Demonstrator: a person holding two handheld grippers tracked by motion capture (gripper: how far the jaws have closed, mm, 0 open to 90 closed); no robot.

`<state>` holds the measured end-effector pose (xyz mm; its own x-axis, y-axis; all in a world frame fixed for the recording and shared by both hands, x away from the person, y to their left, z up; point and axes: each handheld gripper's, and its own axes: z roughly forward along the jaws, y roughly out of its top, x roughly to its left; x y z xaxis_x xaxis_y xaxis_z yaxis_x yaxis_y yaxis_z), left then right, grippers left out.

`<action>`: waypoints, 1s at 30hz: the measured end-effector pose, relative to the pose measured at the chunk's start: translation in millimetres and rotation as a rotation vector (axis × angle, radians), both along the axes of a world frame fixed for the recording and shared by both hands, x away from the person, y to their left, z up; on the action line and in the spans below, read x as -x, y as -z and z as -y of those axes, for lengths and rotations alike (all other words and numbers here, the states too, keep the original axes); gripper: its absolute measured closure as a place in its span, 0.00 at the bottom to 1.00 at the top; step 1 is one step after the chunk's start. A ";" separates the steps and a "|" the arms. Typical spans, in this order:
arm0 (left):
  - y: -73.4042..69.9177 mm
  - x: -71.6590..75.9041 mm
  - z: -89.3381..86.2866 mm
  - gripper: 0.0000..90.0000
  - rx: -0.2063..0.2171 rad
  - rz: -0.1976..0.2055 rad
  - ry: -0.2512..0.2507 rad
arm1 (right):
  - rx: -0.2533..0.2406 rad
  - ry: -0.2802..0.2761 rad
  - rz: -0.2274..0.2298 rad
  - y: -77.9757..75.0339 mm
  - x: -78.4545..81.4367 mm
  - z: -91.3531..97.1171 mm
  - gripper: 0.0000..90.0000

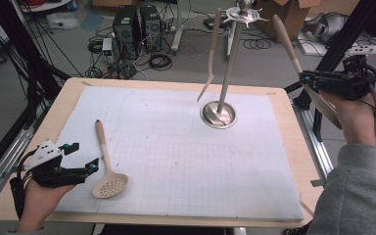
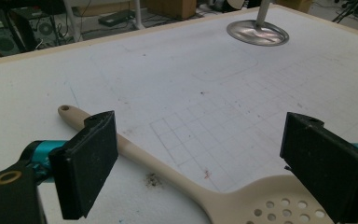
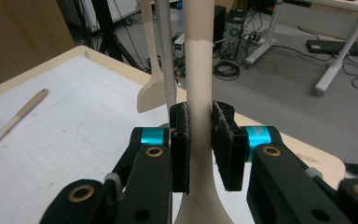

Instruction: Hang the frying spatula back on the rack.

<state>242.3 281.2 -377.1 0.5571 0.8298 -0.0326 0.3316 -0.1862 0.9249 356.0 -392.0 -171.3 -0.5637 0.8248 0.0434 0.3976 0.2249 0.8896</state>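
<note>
A beige slotted spoon (image 1: 106, 166) lies on the white grid mat at the near left, its handle pointing away. My left gripper (image 1: 84, 155) rests just left of it and is open; in the left gripper view the slotted spoon (image 2: 168, 163) runs between the wide-apart pads without touching them. At the table's right edge my right gripper (image 1: 304, 79) is shut on a beige utensil (image 1: 288, 46), whose handle tilts up and leftward. In the right gripper view the pads clamp that utensil's handle (image 3: 199, 93). A metal hook stand (image 1: 227, 68) holds a hanging beige spatula (image 1: 210, 54).
The stand's round steel base (image 1: 219, 115) sits at the mat's far middle, also seen as a base (image 2: 258, 32) in the left gripper view. Computers, cables and boxes cover the floor beyond the table. A black frame post (image 1: 340, 39) rises by the right gripper.
</note>
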 end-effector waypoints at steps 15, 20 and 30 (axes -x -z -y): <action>2.0 1.7 -1.9 0.13 -0.006 -0.008 -0.008 | -0.057 -0.042 -0.018 3.0 -11.1 -3.4 0.86; 3.1 2.3 -2.9 0.13 -0.006 -0.010 -0.011 | -0.061 -0.048 -0.026 4.2 -13.6 -4.3 0.86; 3.6 2.6 -2.8 0.13 -0.007 -0.010 -0.013 | -0.074 -0.065 -0.041 8.3 -18.7 -5.4 0.86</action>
